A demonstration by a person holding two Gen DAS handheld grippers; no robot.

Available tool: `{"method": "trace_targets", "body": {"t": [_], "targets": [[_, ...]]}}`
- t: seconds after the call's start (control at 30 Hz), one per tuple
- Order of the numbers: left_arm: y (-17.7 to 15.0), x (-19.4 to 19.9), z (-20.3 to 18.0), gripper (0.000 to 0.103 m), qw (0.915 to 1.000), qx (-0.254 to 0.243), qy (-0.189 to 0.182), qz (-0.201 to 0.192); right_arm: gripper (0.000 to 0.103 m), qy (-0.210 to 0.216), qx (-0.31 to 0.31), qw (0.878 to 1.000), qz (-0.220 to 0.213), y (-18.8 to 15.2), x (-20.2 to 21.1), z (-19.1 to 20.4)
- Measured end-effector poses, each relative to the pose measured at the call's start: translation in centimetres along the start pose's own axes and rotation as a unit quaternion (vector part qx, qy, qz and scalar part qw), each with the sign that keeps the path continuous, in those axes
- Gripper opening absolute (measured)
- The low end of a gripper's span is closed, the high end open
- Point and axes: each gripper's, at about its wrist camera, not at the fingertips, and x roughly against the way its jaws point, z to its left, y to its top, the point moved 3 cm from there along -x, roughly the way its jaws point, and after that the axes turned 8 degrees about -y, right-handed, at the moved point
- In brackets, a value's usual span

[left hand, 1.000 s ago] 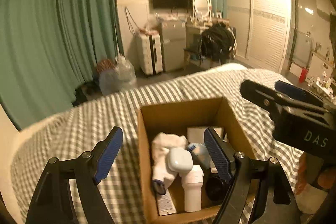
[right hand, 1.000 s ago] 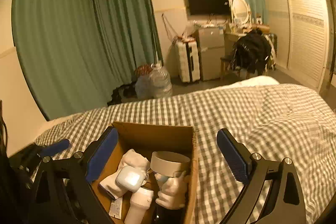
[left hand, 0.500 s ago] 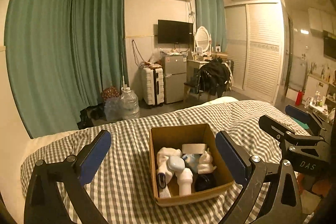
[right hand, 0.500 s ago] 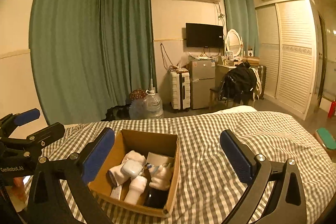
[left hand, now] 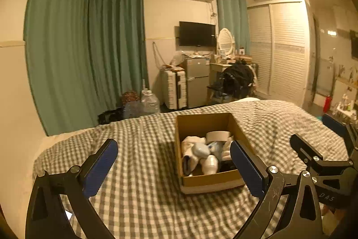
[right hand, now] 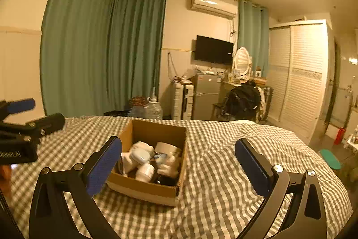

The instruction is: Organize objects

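1. Grippers come first, nearest the cameras: the left gripper [left hand: 173, 168] has its blue-padded jaws spread wide apart with nothing between them, raised above the bed.
2. Likewise the right gripper [right hand: 177, 164] holds its jaws wide apart and empty; in the left wrist view it also shows at about 4 o'clock, and the left one appears at 9 o'clock in the right wrist view.
3. Beneath both lies the checked bedspread [left hand: 138, 171], grey and white, rumpled in folds toward 2 o'clock.
4. On the bedspread sits the cardboard box [left hand: 210, 180], open-topped, at roughly 1 o'clock from the left gripper and 11 o'clock from the right gripper [right hand: 154, 192]; neither gripper touches it.
5. Inside the box are the gathered objects, packed close together: a white sock [left hand: 190, 145] along the left wall, a pale rounded case [left hand: 201, 150] resting on it, a white bottle [left hand: 210, 164] toward the near wall, a roll of tape [left hand: 218, 136] at the far side, and something dark [right hand: 164, 180] in the near right corner that I cannot make out.
6. Beyond the bed at 12 o'clock stand water jugs [left hand: 148, 102], a white suitcase [left hand: 174, 89] and a small fridge [left hand: 197, 80].
7. Farther back hang green curtains [left hand: 89, 48] at 10 o'clock, a wall television [left hand: 197, 34] at 12 and a louvred wardrobe [left hand: 284, 48] at 2.
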Motion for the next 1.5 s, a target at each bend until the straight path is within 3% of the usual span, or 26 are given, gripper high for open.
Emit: {"method": "trace_targets", "body": {"t": [0.33, 1.5], "targets": [[-2.1, -0.1, 0.9, 0.103, 0.9998, -0.006, 0.011, 0.013, 0.102, -0.008, -0.042, 0.999, 0.022, -1.6, -1.5, -1.1], [-2.7, -1.0, 1.7, 0.103, 0.9993, -0.003, 0.016, 0.033, 0.102, 0.007, -0.035, 0.998, 0.049, -2.5, -2.3, 0.5]]}}
